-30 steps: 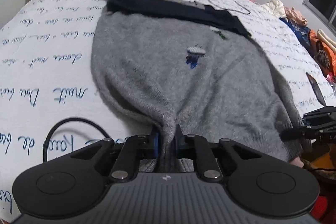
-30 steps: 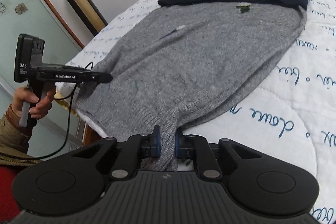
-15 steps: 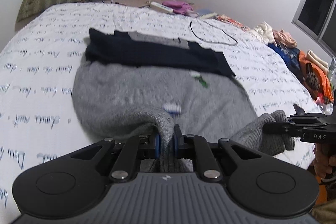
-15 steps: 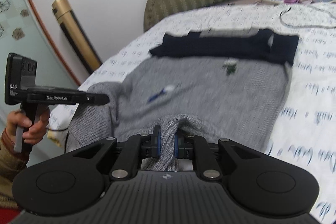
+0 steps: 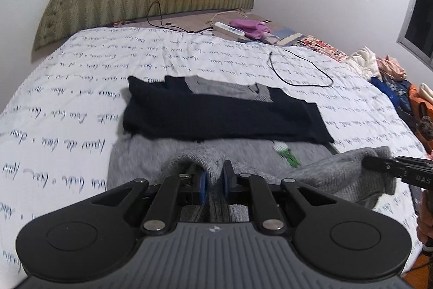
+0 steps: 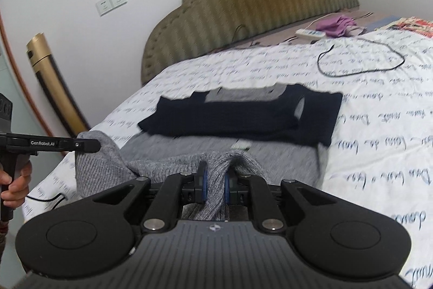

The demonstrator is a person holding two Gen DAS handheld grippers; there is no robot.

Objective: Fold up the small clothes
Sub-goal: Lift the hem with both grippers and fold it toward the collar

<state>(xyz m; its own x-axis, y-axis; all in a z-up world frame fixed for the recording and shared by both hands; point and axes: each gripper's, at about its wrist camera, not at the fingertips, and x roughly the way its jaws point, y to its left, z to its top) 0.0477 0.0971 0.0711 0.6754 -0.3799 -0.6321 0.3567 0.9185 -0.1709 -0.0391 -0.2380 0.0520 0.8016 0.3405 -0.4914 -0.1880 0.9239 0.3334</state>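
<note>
Both grippers, left gripper (image 5: 213,182) and right gripper (image 6: 213,180), are pinching the near hem of the grey sweater (image 5: 151,153) lying on the bed (image 5: 67,104). Uneven lifting is risking a crooked fold or slipping knit.

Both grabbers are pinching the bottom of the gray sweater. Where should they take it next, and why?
Probably carry it on toward the dark sleeves and lay it there. The left gripper and right gripper are each shut on a bottom corner of the gray sweater, raised off the bed. The hem hasn't reached the folded sleeves, so the fold in half isn't finished.
</note>
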